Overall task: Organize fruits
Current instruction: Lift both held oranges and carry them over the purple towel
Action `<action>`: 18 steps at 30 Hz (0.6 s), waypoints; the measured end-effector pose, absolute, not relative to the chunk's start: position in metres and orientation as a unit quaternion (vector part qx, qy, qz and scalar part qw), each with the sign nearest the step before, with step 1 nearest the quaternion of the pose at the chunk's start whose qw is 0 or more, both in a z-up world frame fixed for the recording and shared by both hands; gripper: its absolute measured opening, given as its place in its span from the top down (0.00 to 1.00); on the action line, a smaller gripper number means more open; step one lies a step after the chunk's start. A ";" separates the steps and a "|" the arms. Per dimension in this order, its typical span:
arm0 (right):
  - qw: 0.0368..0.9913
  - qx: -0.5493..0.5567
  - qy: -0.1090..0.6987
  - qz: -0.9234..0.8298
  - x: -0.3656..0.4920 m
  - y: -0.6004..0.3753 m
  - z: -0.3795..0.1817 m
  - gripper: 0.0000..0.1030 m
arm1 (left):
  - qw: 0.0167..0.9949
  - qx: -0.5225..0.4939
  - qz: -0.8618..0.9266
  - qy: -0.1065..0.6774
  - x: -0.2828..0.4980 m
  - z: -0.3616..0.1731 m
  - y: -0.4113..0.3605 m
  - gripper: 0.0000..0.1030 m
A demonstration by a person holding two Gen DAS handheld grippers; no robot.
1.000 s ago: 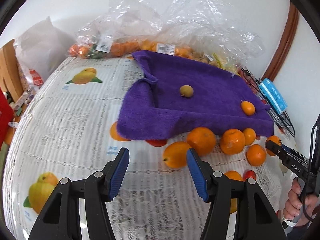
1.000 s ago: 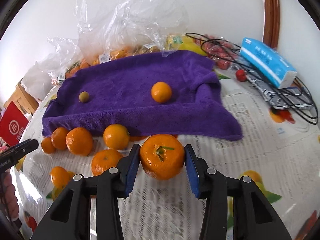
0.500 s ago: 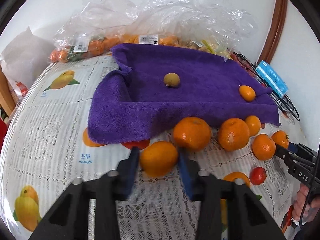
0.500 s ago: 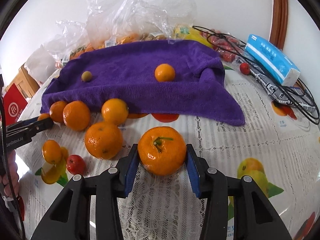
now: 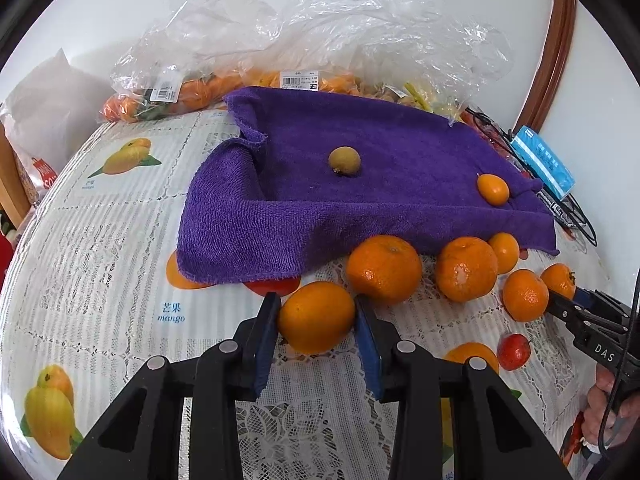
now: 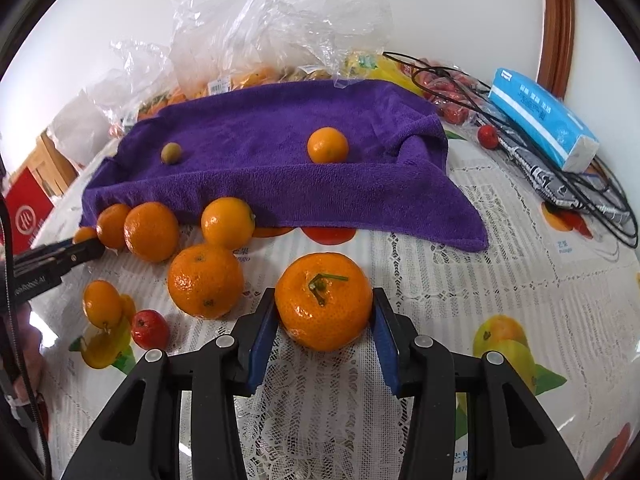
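A purple towel (image 5: 360, 176) lies on the table and shows in the right wrist view (image 6: 280, 148) too. A small greenish-brown fruit (image 5: 344, 161) and a small orange (image 5: 493, 189) rest on it. Several oranges lie along its front edge. My left gripper (image 5: 316, 320) is shut on a smooth orange (image 5: 317, 317) at the table surface. My right gripper (image 6: 324, 312) is shut on a stemmed mandarin (image 6: 323, 306) just in front of the towel. A large orange (image 6: 205, 281) sits to its left.
Plastic bags of fruit (image 5: 280, 40) stand behind the towel. A blue tissue pack (image 6: 540, 118) and black cables (image 6: 580, 184) lie at the right. A small red fruit (image 6: 150, 329) lies by the loose oranges. A red box (image 6: 28, 212) is at the far left.
My left gripper moved forward and closed on the smooth orange. My right gripper drew back from the towel with the mandarin still in it.
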State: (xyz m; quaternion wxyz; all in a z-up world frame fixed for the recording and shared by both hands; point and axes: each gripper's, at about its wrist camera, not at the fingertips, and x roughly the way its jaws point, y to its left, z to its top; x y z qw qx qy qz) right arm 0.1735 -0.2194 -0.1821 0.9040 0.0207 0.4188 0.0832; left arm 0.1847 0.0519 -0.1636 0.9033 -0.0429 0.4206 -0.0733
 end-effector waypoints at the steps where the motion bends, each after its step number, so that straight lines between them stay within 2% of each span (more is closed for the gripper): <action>1: 0.904 0.028 0.418 0.086 0.173 -0.222 -0.182 0.56 | 0.903 -0.042 -0.073 0.421 0.185 -0.164 0.052 0.66; 18: 0.905 0.037 0.416 0.084 0.173 -0.223 -0.182 0.57 | 0.906 -0.061 -0.084 0.410 0.181 -0.162 0.055 0.66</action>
